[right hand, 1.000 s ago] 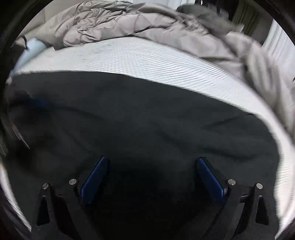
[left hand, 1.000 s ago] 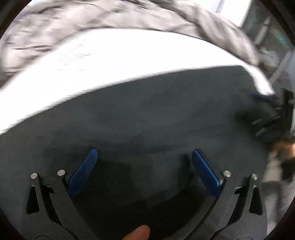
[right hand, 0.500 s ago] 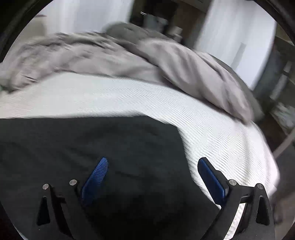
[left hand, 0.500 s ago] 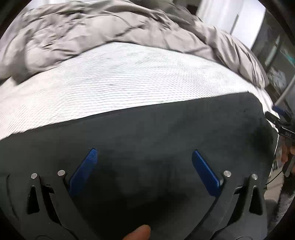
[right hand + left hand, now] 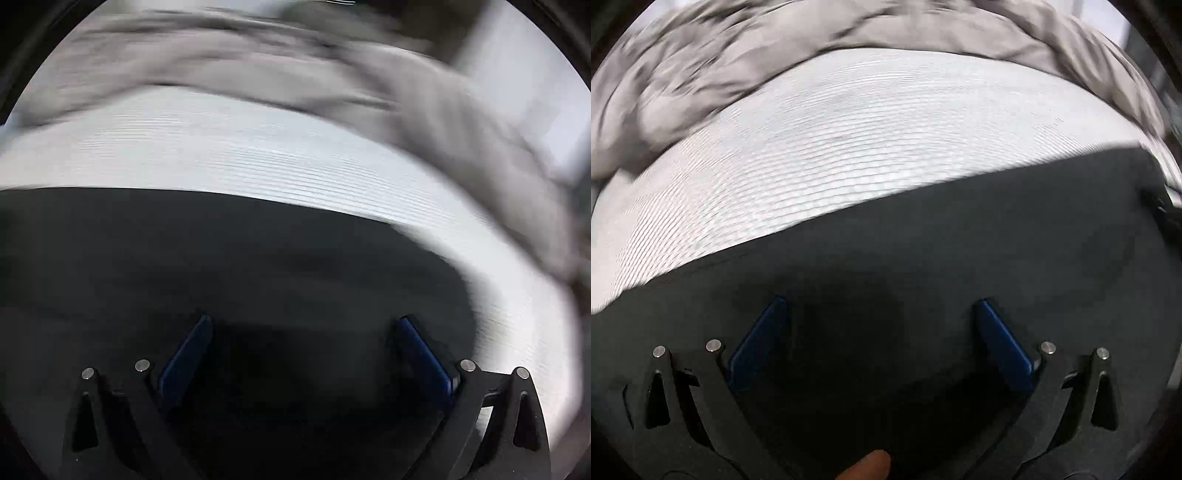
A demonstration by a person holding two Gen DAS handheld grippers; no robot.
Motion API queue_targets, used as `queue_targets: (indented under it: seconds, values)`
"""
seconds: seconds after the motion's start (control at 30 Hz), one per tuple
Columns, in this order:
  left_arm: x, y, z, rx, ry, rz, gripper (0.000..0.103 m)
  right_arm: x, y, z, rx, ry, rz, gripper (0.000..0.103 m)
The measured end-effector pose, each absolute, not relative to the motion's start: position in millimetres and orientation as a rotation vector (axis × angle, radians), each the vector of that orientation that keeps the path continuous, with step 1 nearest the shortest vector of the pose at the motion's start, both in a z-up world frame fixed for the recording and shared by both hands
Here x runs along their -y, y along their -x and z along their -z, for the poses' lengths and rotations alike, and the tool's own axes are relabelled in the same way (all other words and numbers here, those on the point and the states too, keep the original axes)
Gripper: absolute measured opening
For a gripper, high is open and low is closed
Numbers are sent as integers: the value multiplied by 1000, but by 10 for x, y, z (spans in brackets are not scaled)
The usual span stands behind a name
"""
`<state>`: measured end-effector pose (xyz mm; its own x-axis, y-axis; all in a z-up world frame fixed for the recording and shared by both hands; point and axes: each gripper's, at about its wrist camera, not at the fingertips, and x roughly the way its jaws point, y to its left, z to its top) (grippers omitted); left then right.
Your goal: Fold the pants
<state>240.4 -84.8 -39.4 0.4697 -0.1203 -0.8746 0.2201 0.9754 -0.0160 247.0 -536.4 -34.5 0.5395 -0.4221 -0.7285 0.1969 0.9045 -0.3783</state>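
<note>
You are holding both the left tongs (image 5: 879, 332) and right tongs (image 5: 303, 350) spread, pinching nothing, over the pants (image 5: 960, 258); closing blind risks bunching layers.

No readable txt in either view: no labels, brands, nos. or signs. Both views partly motion-blurred, right wrist worse.
</note>
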Motion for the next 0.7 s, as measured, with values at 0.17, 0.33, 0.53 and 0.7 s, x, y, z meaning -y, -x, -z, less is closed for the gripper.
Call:
queue_targets:
  seconds: [0.17, 0.33, 0.53, 0.7]
  values:
    - [700, -2356, 203, -992, 18, 222, 102, 5557, -2283, 117, -888, 138, 360, 101]
    - [1172, -2545, 22, -939, 22, 300, 102, 4867, -2314, -173, -791, 118, 177, 101]
    - [1974, -2780, 391, -1039, -78, 373, 102, 3839, -2861, 275, -909, 167, -141, 100]
    - [1691, -2815, 378, -1018, -111, 262, 102, 4196, -2902, 394, -948, 249, 78, 98]
